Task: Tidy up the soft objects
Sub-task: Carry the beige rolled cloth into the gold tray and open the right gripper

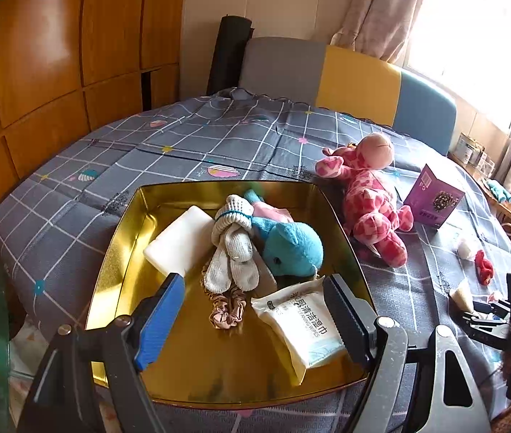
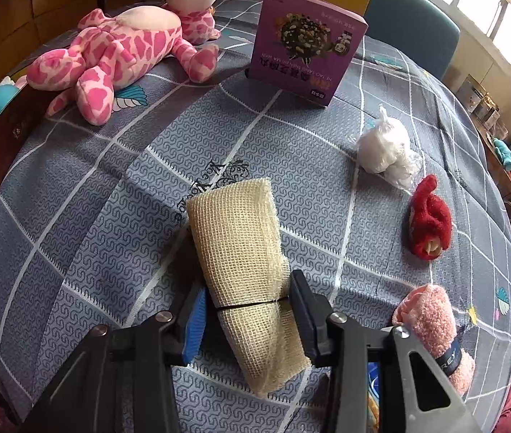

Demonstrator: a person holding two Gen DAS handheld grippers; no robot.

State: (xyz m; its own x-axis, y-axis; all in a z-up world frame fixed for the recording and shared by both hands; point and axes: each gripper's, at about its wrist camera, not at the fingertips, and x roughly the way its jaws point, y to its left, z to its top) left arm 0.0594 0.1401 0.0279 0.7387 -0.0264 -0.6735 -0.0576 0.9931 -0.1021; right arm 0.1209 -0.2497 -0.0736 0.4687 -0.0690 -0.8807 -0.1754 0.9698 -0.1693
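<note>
A gold tin tray on the bed holds a white sponge block, bundled grey socks, a blue plush toy, a beige scrunchie and a wet-wipes pack. My left gripper is open above the tray's near side, empty. My right gripper is shut on a rolled cream mesh cloth tied with a black band, just over the bedspread. A pink giraffe plush lies by the tray; it also shows in the left wrist view.
On the bedspread lie a purple box, a white plastic bag bundle, a red fuzzy item and a rolled pink towel. A wooden wardrobe stands at left, and a padded headboard and window are behind the bed.
</note>
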